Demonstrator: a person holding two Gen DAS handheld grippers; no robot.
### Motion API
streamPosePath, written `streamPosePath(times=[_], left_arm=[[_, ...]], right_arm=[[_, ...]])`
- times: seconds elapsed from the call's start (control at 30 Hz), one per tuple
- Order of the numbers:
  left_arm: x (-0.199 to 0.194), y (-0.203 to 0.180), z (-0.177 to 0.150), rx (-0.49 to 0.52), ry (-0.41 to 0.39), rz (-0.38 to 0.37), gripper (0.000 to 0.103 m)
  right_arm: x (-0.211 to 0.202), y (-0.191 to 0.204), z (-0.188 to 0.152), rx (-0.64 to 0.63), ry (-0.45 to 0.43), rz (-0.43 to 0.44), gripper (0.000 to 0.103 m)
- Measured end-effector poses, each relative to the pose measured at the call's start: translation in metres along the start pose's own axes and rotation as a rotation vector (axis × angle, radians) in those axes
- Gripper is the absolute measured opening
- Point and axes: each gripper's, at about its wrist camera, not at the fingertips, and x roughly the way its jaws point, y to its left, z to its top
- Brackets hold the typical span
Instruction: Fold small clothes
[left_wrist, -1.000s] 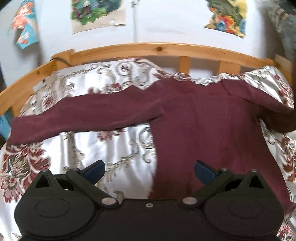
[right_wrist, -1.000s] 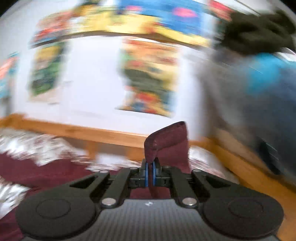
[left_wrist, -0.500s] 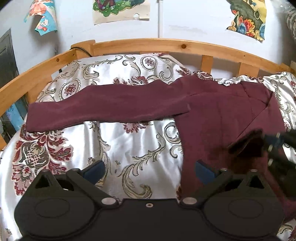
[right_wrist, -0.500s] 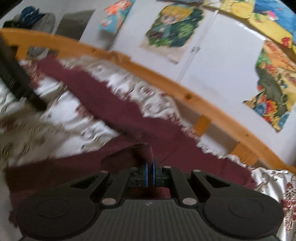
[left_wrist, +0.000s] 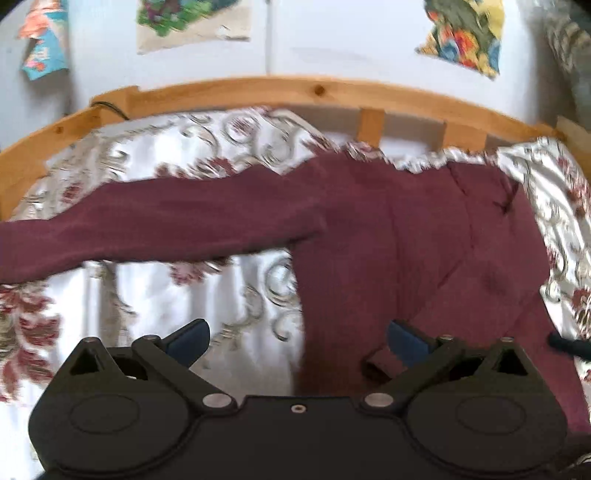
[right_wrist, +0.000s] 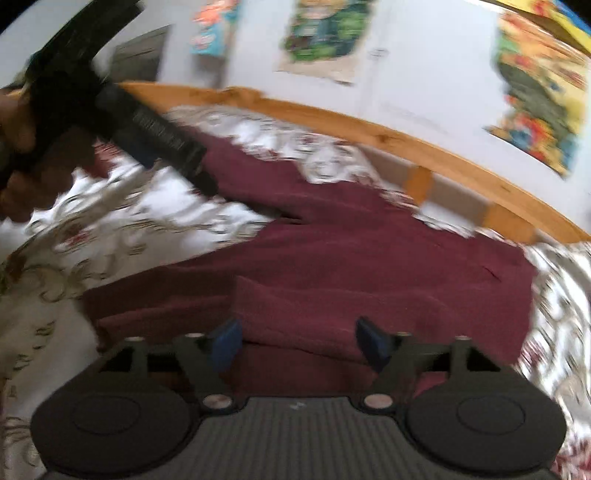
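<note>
A maroon long-sleeved top (left_wrist: 388, 236) lies flat on the patterned satin bedspread (left_wrist: 155, 295). Its left sleeve (left_wrist: 147, 225) stretches out to the left. Its right sleeve (right_wrist: 325, 314) lies folded across the body, its cuff just ahead of my right gripper (right_wrist: 297, 341), which is open and empty above it. My left gripper (left_wrist: 295, 339) is open and empty over the top's lower left edge. The left gripper also shows in the right wrist view (right_wrist: 147, 129), held in a hand at the upper left.
A wooden bed rail (left_wrist: 295, 92) curves round the far side of the bedspread, with a white wall and posters (left_wrist: 465, 33) behind. The same rail shows in the right wrist view (right_wrist: 406, 136).
My right gripper has opened and let go of the right sleeve, which now lies folded over the body. My left gripper has stayed open and shifted slightly.
</note>
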Motion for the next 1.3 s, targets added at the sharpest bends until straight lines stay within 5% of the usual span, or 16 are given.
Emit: streamPosePath(times=[0.27,0.43,0.63,0.97,1.1,1.27,1.3], left_arm=[[0.045,-0.042,-0.029,0.139,0.106,0.092,0.102],[0.053,-0.043,-0.039,0.175,0.144,0.115,0.102],[0.021,0.011,-0.023,0.011,0.103,0.092,0.102],[-0.03,0.152,0.005,-0.266,-0.131,0.457,0.101],[-0.033,0.198,0.012,-0.395,-0.183,0.499,0.091],[-0.012,0.236,0.02,-0.551,-0.152,0.568,0.069],[-0.007,0.241,0.022,-0.577,-0.145,0.594,0.053]], right_arm=[[0.021,-0.069,-0.015,0.134,-0.019,-0.161,0.094],[0.051,-0.12,-0.012,0.293,-0.066,-0.117,0.095],[0.071,-0.154,-0.033,0.468,-0.035,-0.096,0.103],[0.063,-0.142,-0.031,0.479,-0.079,-0.107,0.103],[0.062,-0.129,-0.027,0.461,-0.088,-0.087,0.103],[0.06,-0.108,-0.023,0.423,-0.09,-0.045,0.103],[0.06,-0.106,-0.022,0.418,-0.091,-0.036,0.103]])
